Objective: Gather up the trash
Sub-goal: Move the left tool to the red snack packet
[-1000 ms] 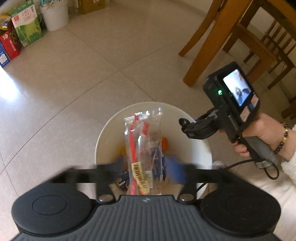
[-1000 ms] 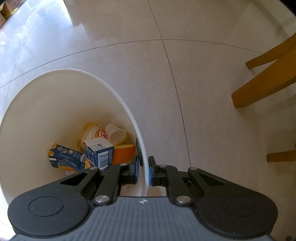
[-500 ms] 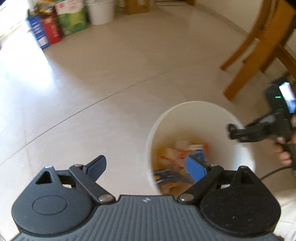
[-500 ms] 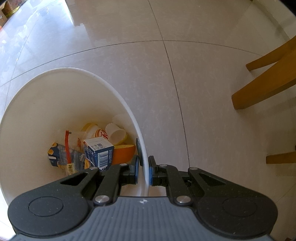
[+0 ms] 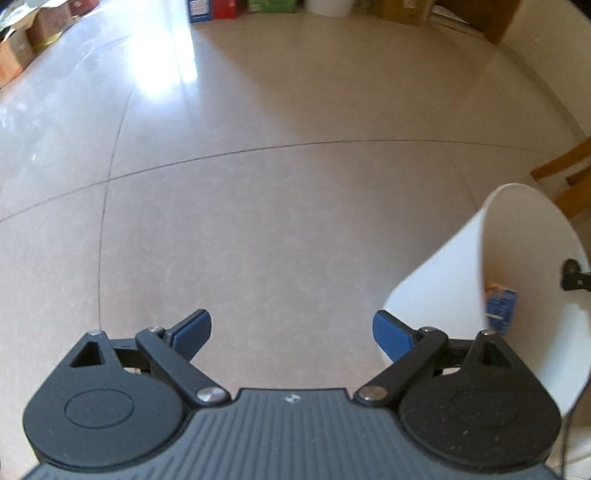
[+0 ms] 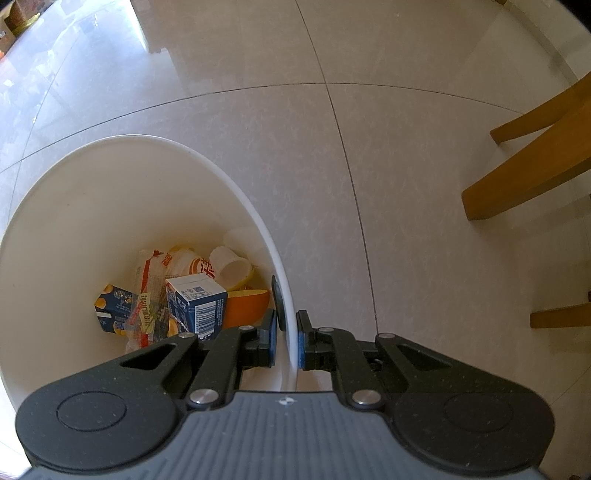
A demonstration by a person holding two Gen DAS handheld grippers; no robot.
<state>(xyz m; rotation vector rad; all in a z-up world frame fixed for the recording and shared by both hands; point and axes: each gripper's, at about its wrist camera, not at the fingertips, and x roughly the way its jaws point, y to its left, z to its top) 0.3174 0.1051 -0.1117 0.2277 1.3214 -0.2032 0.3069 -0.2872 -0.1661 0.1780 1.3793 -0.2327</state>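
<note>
My right gripper [image 6: 286, 341] is shut on the rim of the white trash bin [image 6: 92, 192], one finger inside and one outside the wall. Inside the bin lie a blue carton [image 6: 195, 306], a clear plastic bag with red print [image 6: 149, 295], an orange bowl piece [image 6: 245, 304], a white cup [image 6: 231, 264] and other wrappers. My left gripper [image 5: 291, 334] is open and empty over bare floor, left of the white bin [image 5: 443, 280], which sits at the right edge of the left wrist view with a blue carton [image 5: 500, 306] showing inside.
Wooden chair legs [image 6: 528, 177] stand to the right of the bin. Cardboard boxes and cartons [image 5: 221, 7] line the far wall, with more boxes [image 5: 22, 44] at the far left. Pale floor tiles [image 5: 258, 221] stretch ahead.
The left gripper opened and dropped the clear plastic bag into the bin, then swung left away from it. The right gripper kept its hold on the bin rim.
</note>
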